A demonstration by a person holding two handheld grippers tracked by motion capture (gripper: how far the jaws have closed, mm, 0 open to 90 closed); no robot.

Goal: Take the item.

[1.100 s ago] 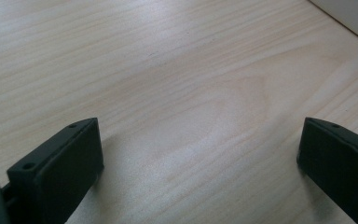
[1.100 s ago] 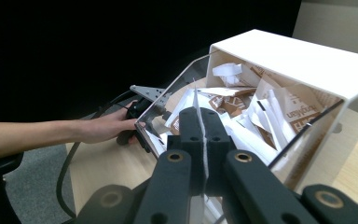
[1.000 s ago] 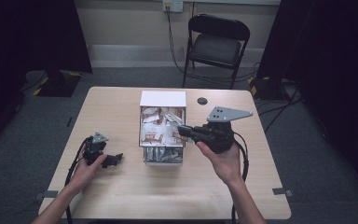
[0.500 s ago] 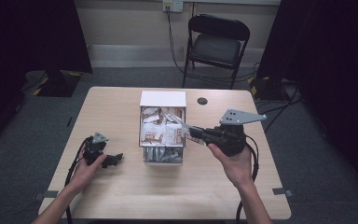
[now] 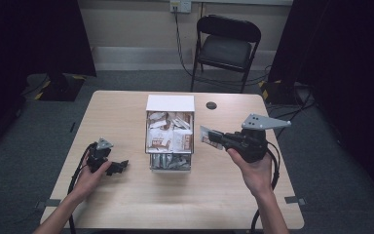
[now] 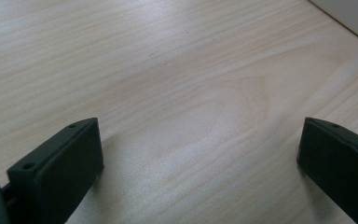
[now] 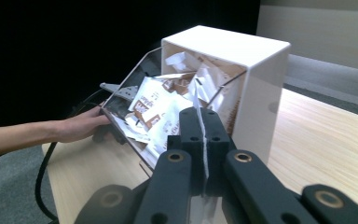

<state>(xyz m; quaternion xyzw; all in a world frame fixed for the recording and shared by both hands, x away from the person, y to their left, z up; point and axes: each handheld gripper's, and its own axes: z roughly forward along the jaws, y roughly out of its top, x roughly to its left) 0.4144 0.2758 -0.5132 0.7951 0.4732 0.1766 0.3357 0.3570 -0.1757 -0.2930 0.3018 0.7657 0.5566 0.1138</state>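
A white box (image 5: 170,103) stands mid-table with an open wire-framed front tray full of white-and-brown packets (image 5: 168,136). My right gripper (image 5: 214,138) hovers just right of the tray, shut on one thin white packet (image 5: 206,135). In the right gripper view that packet (image 7: 205,154) runs edge-on between the closed jaws of the gripper (image 7: 204,116), with the box (image 7: 242,70) and its packets (image 7: 158,112) beyond. My left gripper (image 5: 121,165) rests low on the table left of the box. Its jaws stand wide apart over bare wood, nothing inside the gripper (image 6: 196,154).
A small dark round hole (image 5: 211,105) lies in the tabletop behind the box at the right. A black folding chair (image 5: 226,46) stands beyond the table's far edge. Cables trail from both grippers toward the near edge. Dark curtains flank the room.
My right gripper has drawn back to the right, away from the tray, carrying the packet with it. The left hand and gripper have stayed put.
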